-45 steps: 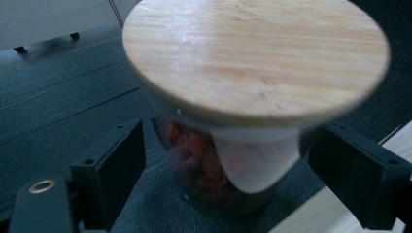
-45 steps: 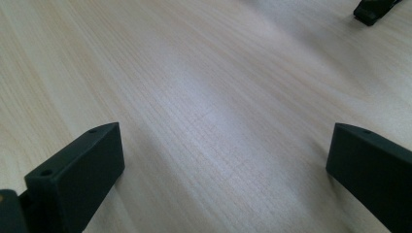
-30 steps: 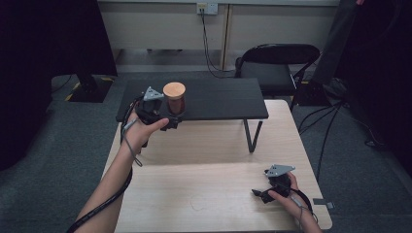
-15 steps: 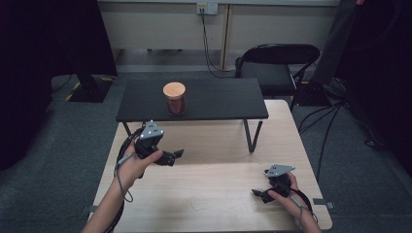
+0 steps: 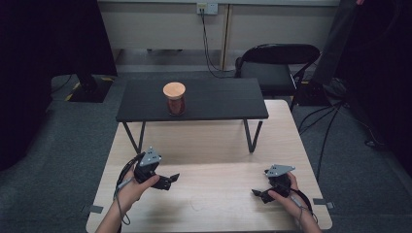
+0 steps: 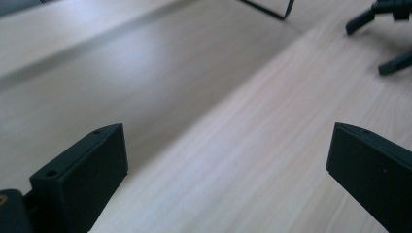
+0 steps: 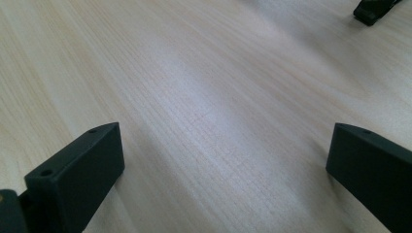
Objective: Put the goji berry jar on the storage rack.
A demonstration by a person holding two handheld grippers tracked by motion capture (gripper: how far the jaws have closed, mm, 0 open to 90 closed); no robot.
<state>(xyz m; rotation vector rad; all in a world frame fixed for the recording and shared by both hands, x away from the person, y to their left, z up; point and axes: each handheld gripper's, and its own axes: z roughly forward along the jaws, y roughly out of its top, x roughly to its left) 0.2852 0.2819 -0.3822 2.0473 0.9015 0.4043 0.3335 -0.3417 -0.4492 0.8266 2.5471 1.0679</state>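
With the jar (image 5: 174,97) standing alone on the black shelf (image 5: 214,99) at upper centre, nothing is being gripped: left gripper (image 5: 169,180) and right gripper (image 5: 258,193) are being held wide open, empty, low in frame.

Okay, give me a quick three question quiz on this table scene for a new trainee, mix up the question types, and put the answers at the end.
1. True or false: the left gripper is shut on the jar.
2. Where does the jar stand?
A. on the wooden table
B. on the black shelf
C. on the chair
3. Fill in the missing word: the jaws of the right gripper stand ____, with nothing between them.

Key
1. False. Its jaws are wide apart over bare wood, far from the jar.
2. B.
3. Open.
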